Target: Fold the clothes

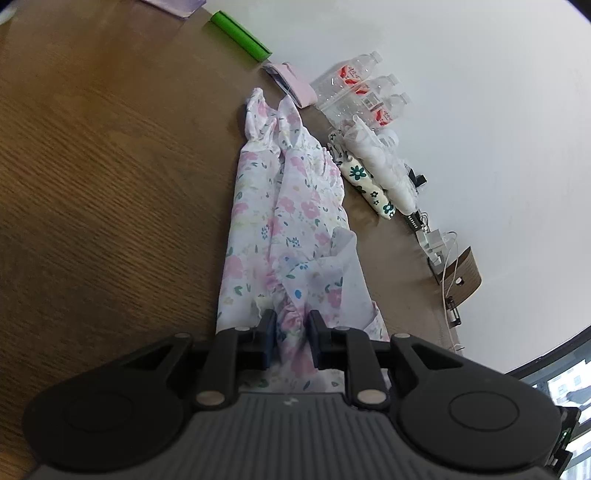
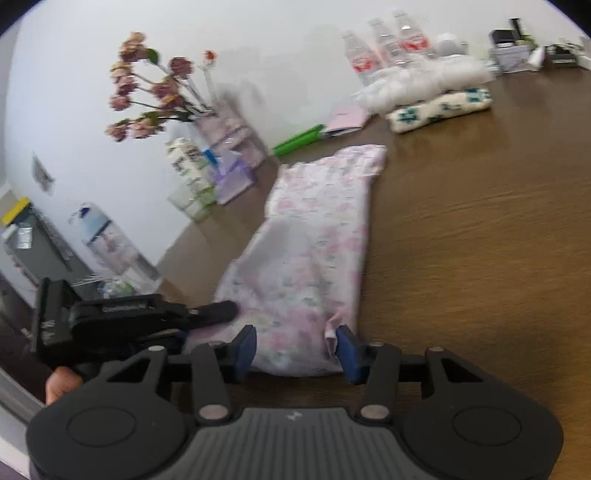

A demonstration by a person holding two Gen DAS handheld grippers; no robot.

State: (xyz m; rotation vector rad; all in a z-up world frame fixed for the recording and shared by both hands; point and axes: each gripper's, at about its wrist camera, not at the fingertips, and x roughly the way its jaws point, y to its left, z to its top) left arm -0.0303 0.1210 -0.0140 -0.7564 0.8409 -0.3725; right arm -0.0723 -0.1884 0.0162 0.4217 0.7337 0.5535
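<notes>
A white garment with pink floral print (image 1: 288, 214) lies stretched out along the brown wooden table (image 1: 103, 177). My left gripper (image 1: 290, 332) is shut on a bunched edge of the garment at its near end. In the right wrist view the same garment (image 2: 314, 236) lies lengthwise on the table (image 2: 480, 229). My right gripper (image 2: 295, 349) is open, its blue-padded fingers either side of the garment's near end. The left gripper (image 2: 218, 312) shows there at the left, on the garment's near corner.
Along the wall stand clear water bottles (image 1: 354, 88), a white bundle (image 1: 384, 162) over a folded green-flowered cloth (image 1: 365, 184), a pink item (image 1: 295, 83), a green bar (image 1: 240, 35) and cables (image 1: 439, 254). A vase of flowers (image 2: 155, 88) and boxes (image 2: 207, 173) stand at the left.
</notes>
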